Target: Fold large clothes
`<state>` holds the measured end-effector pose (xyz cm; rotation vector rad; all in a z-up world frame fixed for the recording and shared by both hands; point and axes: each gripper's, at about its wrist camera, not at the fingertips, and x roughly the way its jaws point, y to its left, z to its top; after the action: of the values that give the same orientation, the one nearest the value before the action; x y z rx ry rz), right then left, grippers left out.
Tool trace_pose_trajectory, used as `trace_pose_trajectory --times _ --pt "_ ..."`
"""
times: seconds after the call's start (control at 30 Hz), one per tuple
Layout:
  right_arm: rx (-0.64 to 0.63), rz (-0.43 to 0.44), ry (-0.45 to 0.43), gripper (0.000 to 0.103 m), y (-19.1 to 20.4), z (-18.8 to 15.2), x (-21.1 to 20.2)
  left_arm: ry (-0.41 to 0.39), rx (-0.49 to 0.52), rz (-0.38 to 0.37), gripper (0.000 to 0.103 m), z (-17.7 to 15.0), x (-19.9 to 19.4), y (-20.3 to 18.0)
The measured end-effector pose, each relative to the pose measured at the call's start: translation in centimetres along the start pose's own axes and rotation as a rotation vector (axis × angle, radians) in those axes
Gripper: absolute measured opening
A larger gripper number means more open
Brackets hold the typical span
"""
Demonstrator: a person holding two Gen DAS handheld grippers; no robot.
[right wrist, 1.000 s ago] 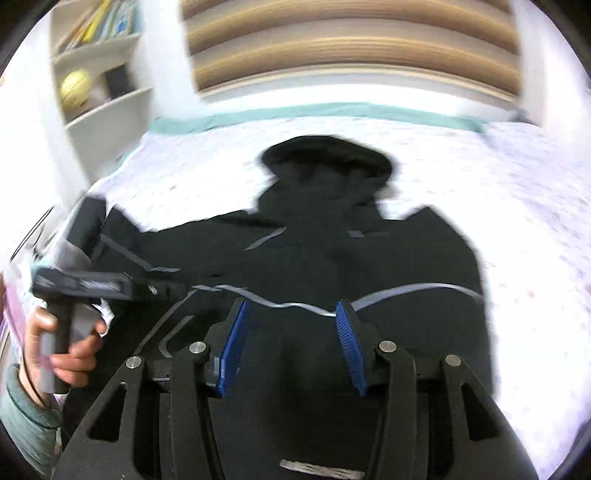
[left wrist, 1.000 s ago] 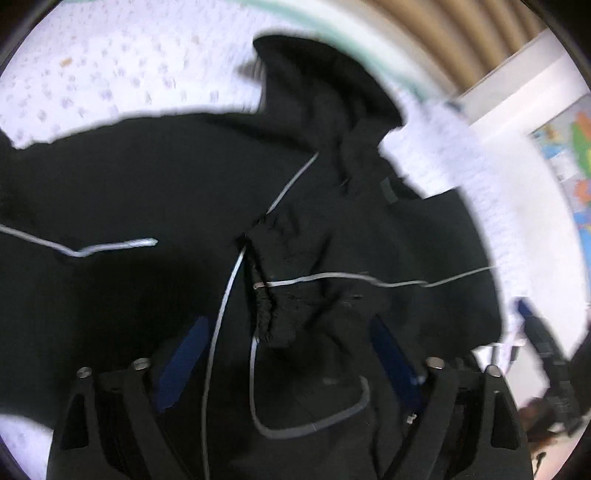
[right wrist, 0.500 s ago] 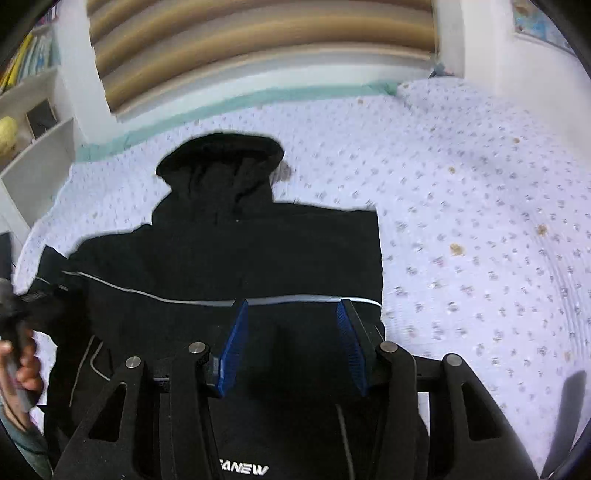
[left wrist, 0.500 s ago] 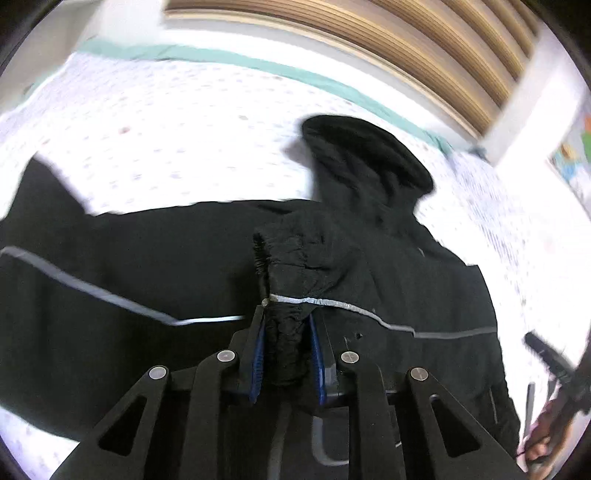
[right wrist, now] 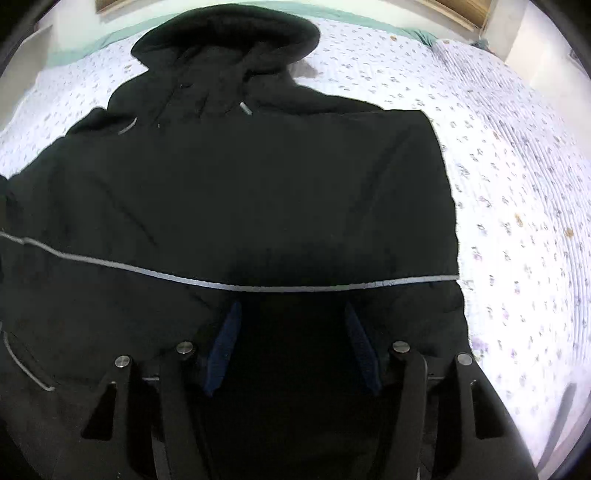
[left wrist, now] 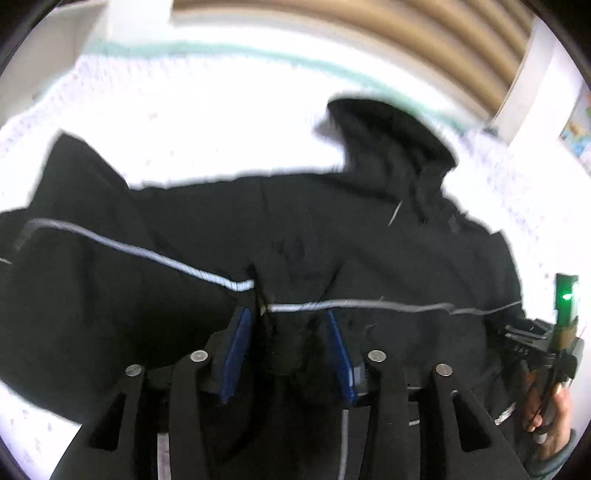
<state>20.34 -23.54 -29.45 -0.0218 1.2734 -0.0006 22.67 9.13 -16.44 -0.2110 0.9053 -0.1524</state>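
Right wrist: jacket [right wrist: 258,192] lies flat – hood [right wrist: 225,40] pointing away – both tongs wide

- We see a black hooded jacket [right wrist: 258,192] crossed by a thin silver-grey stripe [right wrist: 280,287].
- We see a white bedspread [right wrist: 517,206] with a small lilac print and a few brownish specks, edged in pale green.
- Our tongs [left wrist: 289,334] are black with blue pads [left wrist: 236,354].
- We see tan slats [left wrist: 406,33] behind the bed.
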Motion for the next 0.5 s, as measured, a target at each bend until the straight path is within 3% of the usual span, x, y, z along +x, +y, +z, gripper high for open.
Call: trace_pose_trajectory --times 0.03,0.1,0.23,0.27,0.37,0.5 --pt "0.006 0.028 -0.003 0.061 0.1 0.1 -0.9 -0.026 0.006 -0.016 0.057 0.2 -0.8 -0.3" --pt "0.012 0.112 -0.040 0.061 0.7 0.4 -2.9 -0.054 0.024 -0.049 0.059 0.6 -1.9 -1.0" --pt "-0.046 0.184 -0.167 0.061 4.0 1.0 -7.9 0.007 0.043 -0.114 0.058 0.8 0.6 -3.3" --pt "-0.061 0.199 -0.190 0.061 5.0 1.2 -8.8 0.037 0.041 -0.107 0.058 0.8 1.9 -3.7" --pt "-0.077 0.225 -0.211 0.061 6.9 1.7 -9.7 0.227 0.005 -0.038 0.057 -0.6 7.5 -3.2" --pt "-0.057 0.222 -0.186 0.061 7.9 1.8 -7.7 0.215 0.052 -0.005 0.057 -0.8 8.0 -4.1"
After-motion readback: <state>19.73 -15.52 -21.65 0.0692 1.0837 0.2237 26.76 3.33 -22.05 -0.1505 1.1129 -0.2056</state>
